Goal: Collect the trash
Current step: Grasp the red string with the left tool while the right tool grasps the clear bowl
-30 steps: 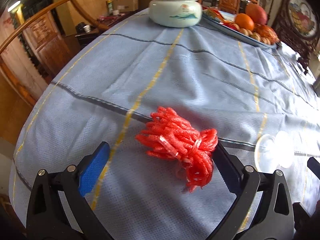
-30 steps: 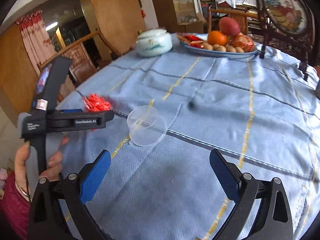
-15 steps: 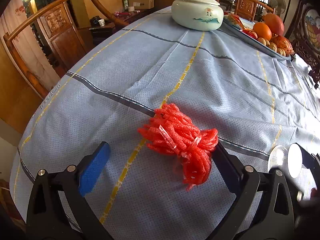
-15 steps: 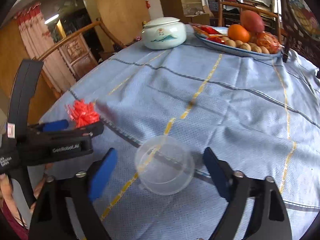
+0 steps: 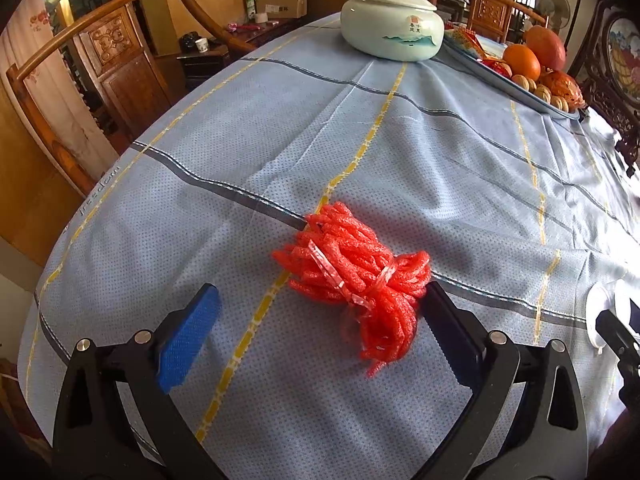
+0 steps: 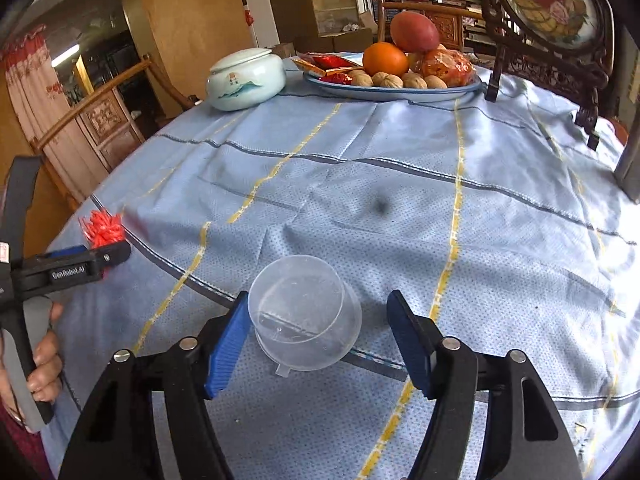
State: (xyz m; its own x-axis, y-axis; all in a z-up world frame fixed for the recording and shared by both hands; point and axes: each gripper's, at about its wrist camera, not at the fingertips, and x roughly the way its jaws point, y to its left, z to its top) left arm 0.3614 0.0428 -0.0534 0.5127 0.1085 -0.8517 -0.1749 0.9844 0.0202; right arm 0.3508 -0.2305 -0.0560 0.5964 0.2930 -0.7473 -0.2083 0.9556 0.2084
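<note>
A crumpled red foam net (image 5: pixel 356 280) lies on the blue tablecloth (image 5: pixel 400 152). My left gripper (image 5: pixel 320 320) is open around it, and the right finger (image 5: pixel 448 320) touches the net's edge. A clear plastic cup (image 6: pixel 304 328) lies tipped on the cloth. My right gripper (image 6: pixel 320 332) is open with the cup between its fingers; the left finger (image 6: pixel 228 344) is against the cup. The net (image 6: pixel 105 229) and the left gripper (image 6: pixel 72 268) also show at the left of the right wrist view.
A pale ceramic lidded jar (image 5: pixel 394 24) stands at the far side, also seen in the right wrist view (image 6: pixel 246 80). A tray of fruit and nuts (image 6: pixel 394 68) sits beside it. A framed picture on a stand (image 6: pixel 548 4) is at the right. Wooden chairs (image 5: pixel 100 64) ring the table.
My right gripper has moved forward and down, so the cup now sits between its fingers, which have narrowed. My left gripper has barely shifted around the red net.
</note>
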